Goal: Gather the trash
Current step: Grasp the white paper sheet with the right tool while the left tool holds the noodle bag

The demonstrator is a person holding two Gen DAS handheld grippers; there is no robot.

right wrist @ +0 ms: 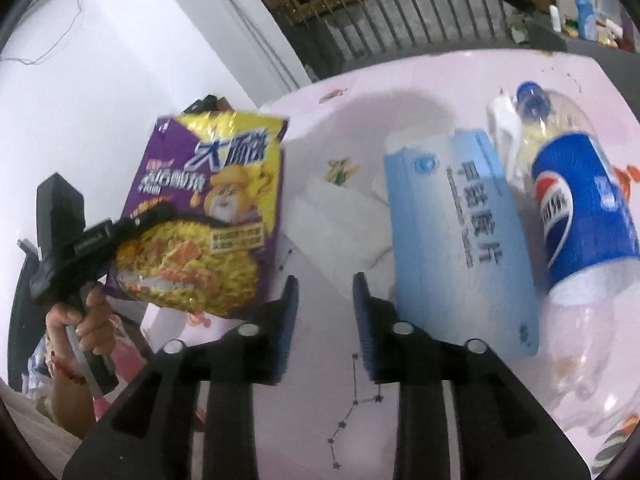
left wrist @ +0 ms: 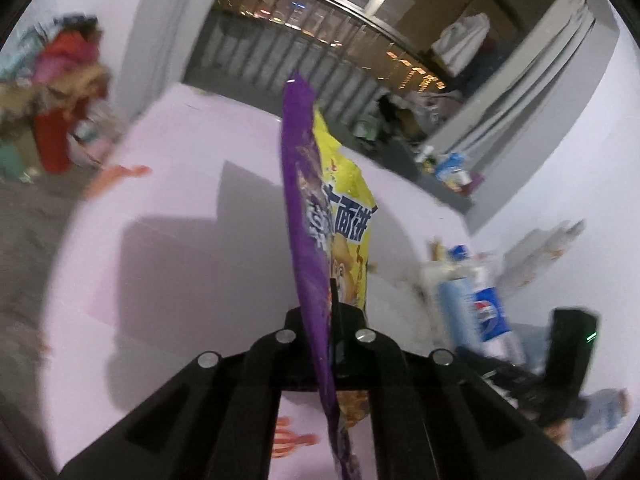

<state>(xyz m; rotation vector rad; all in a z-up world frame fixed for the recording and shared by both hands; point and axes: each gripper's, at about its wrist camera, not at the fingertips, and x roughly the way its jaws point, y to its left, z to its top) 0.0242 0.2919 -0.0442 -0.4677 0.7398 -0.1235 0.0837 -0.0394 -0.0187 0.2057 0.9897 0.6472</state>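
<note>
Left gripper [left wrist: 330, 316] pinches the noodle packet [right wrist: 208, 216]: light, crinkly, limp, so hold its edge. Right gripper [right wrist: 325, 320] parted, empty. Pepsi bottle [right wrist: 576, 216] looks slippery.

Pepsi logo on bottle [right wrist: 576, 208]; Chinese lettering on blue box [right wrist: 460, 232].

White walls [right wrist: 120, 60] enclose the room. A pale pink patterned sheet [left wrist: 180, 220] covers the broad surface. Beyond it a balcony railing [left wrist: 280, 52] stands before a dark window showing city lights. Grey curtains [left wrist: 532, 92] hang at the right, and a pile of clothes [left wrist: 60, 92] sits at the left.
</note>
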